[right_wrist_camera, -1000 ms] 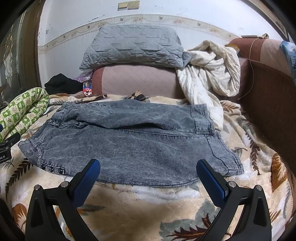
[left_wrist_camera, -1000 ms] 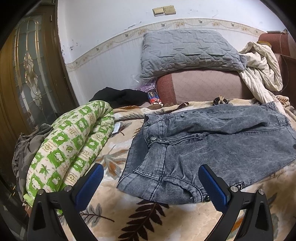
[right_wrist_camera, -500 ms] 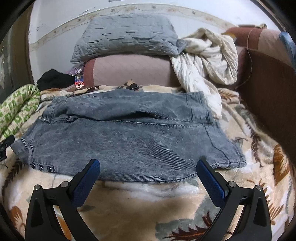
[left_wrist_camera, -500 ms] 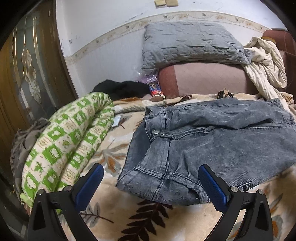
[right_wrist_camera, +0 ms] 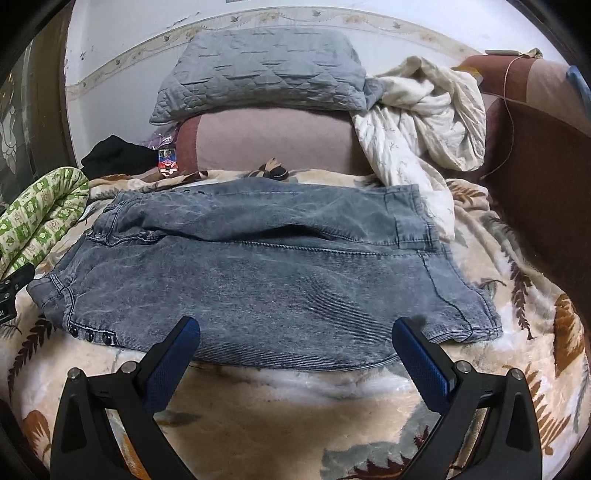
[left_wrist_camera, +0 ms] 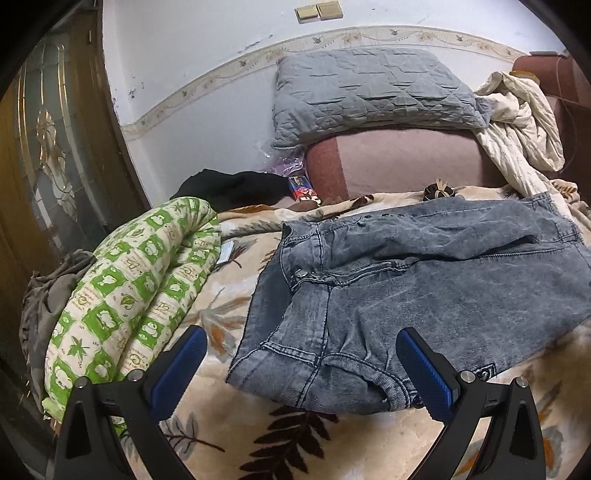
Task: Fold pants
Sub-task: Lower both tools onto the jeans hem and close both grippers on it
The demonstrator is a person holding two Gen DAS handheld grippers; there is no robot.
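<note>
Wall [left_wrist_camera: 207, 66]: white, scuffed, floral border strip.
Door [left_wrist_camera: 48, 155]: dark wood, decorative glass.
Headboard [right_wrist_camera: 273, 144]: pink upholstery.
Switch plates [left_wrist_camera: 318, 12]: brass, two.

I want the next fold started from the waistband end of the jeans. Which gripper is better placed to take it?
Probably left. The left gripper hangs open right over the waistband corner of the jeans; the right gripper, also open, faces their long near edge.
</note>
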